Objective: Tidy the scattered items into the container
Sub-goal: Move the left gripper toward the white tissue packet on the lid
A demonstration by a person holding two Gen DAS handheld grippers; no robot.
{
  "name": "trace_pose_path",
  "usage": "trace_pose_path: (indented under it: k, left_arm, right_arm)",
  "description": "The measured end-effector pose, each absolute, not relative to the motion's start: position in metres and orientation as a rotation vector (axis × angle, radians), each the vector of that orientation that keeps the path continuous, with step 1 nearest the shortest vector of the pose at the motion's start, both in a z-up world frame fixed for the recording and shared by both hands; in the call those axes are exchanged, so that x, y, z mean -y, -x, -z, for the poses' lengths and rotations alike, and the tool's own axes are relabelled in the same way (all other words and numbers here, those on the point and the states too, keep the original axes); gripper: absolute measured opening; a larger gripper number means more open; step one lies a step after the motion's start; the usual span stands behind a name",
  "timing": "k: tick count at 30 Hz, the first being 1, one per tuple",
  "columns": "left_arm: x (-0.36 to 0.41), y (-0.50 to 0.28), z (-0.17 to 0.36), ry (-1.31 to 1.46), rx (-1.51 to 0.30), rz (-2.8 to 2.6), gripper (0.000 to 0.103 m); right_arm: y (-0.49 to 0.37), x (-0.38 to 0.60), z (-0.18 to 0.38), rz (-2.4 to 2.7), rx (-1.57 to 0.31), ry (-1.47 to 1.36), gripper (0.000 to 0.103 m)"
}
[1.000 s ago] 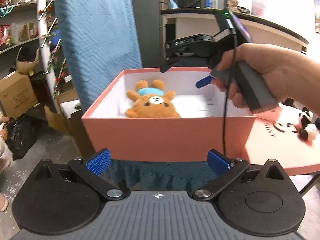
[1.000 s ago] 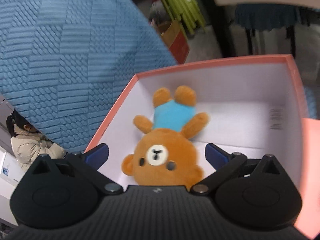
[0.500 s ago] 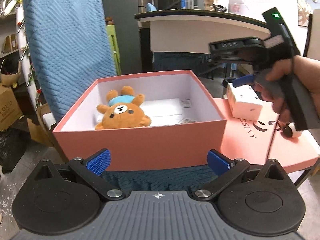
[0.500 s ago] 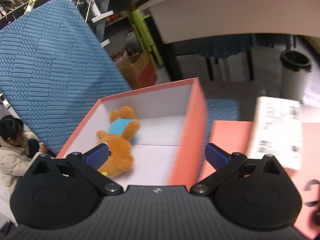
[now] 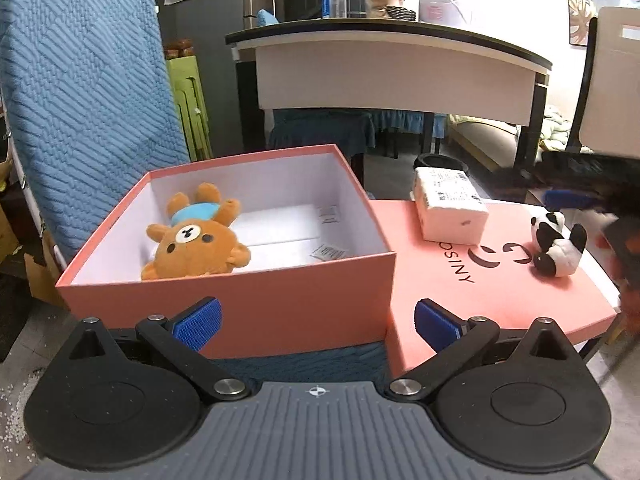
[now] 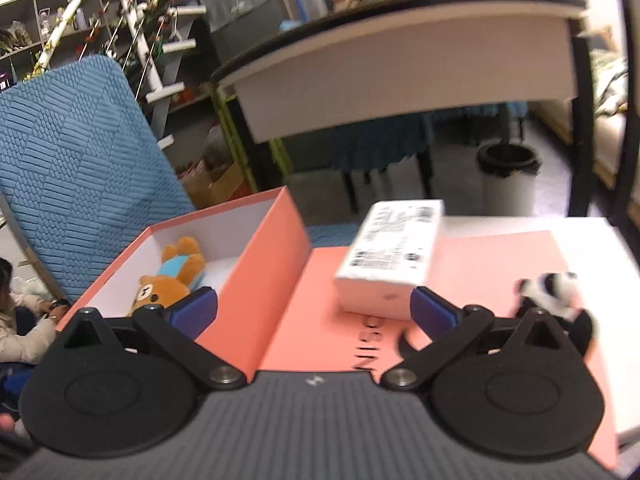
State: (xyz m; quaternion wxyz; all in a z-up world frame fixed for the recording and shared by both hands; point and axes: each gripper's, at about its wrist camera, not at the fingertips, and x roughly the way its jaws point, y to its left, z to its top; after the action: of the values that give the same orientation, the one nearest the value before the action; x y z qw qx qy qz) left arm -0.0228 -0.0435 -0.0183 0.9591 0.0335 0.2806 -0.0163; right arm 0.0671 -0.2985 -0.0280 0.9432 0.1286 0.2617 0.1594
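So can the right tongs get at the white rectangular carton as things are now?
Probably yes. The right tongs are open, and the white rectangular carton lies just ahead on the flat salmon-pink lid, nothing between them; the small panda plush sits off to one side.

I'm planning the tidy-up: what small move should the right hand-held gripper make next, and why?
Probably ease forward and centre its open jaws on the white box. That box and the panda toy lie on the pink lid, outside the pink container, which already holds the bear.
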Motion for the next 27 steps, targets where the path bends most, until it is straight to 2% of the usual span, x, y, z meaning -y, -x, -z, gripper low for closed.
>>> trace_pose_path:
  k: [13, 27]
  left_arm:
    - [0.081, 0.021, 0.029, -0.090, -0.519, 0.057, 0.103]
    - [0.093, 0.017, 0.033, -0.067, -0.540, 0.059, 0.103]
  right_arm:
    - [0.044, 0.330, 0.044, -0.138, -0.344, -0.177, 0.103]
    - [0.073, 0.338, 0.054, -0.085, -0.299, -0.162, 0.103]
